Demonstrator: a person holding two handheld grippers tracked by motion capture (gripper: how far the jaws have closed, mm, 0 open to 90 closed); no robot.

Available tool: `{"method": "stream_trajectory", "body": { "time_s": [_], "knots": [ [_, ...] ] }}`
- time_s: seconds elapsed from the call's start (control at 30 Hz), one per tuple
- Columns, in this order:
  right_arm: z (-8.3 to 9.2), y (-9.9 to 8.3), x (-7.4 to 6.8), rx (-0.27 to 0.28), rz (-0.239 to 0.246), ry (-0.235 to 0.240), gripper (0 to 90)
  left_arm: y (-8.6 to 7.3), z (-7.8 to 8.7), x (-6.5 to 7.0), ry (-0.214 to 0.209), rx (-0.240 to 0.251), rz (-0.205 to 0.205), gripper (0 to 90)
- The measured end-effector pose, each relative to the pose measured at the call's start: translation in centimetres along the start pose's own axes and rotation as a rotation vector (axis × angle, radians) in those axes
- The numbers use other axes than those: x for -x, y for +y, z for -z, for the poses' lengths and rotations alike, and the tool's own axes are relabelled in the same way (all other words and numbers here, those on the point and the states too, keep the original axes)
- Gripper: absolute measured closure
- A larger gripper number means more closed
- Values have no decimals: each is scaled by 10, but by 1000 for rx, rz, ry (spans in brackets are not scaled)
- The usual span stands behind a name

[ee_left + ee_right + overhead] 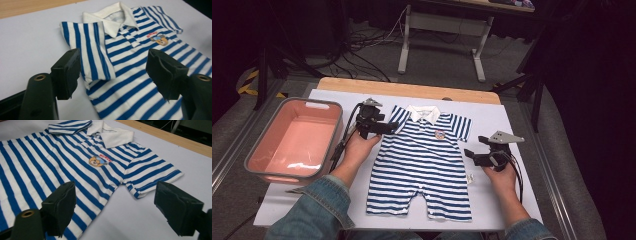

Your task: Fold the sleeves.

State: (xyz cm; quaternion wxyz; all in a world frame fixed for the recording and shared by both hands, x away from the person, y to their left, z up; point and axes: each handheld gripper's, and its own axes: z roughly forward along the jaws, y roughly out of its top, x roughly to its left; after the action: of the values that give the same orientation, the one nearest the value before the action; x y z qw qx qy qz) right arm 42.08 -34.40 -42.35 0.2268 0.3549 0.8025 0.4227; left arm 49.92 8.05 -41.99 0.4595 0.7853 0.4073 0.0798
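A blue-and-white striped baby romper [424, 165] with a white collar [424, 114] and a bear badge [97, 161] lies flat on the white board [337, 100]. The sleeve [87, 47] on its left is folded in over the chest. My left gripper [389, 128] hovers at that sleeve; in the left gripper view its jaws [112, 67] stand open on either side of the fold without pressing it. My right gripper [469, 154] is open beside the romper's right edge, below the other sleeve [152, 173], which lies flat; nothing is between its jaws [115, 202].
A pink basin [294, 142] with a grey rim stands at the left of the board. A wooden strip [412, 90] borders the far edge. Bare white board lies right of the romper. Table legs and cables are on the floor beyond.
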Motion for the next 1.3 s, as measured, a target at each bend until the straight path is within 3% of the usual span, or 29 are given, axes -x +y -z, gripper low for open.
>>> {"method": "stream_trajectory", "body": {
  "time_s": [0.1, 0.17, 0.37, 0.47, 0.57, 0.77, 0.93, 1.2, 1.3],
  "knots": [
    [-6, 6, 7, -25, -3, -6, 198, -9, 16, 9, -3, 45, -37, 239],
    [-11, 10, 13, -37, -15, -3, 213, -13, 21, 12, -17, 51, -40, 225],
    [-23, 18, 24, -71, -27, -38, 259, -29, 28, 20, -19, 26, -66, 190],
    [-30, 21, 30, -93, -24, -56, 294, -37, 31, 20, -7, 12, -59, 193],
    [-37, 23, 36, -118, -25, -75, 300, -46, 36, 20, -24, 12, -39, 207],
    [-49, 27, 47, -151, -34, -106, 310, -62, 47, 22, -12, 22, -48, 209],
    [-64, 28, 60, -176, -82, -137, 365, -72, 56, 25, -24, 46, -51, 200],
    [-85, 31, 71, -226, -99, -201, 428, -80, 63, 30, -13, 60, -78, 183],
    [-90, 31, 81, -231, -158, -217, 451, -84, 66, 32, -5, 58, -96, 181]
  ]
}}
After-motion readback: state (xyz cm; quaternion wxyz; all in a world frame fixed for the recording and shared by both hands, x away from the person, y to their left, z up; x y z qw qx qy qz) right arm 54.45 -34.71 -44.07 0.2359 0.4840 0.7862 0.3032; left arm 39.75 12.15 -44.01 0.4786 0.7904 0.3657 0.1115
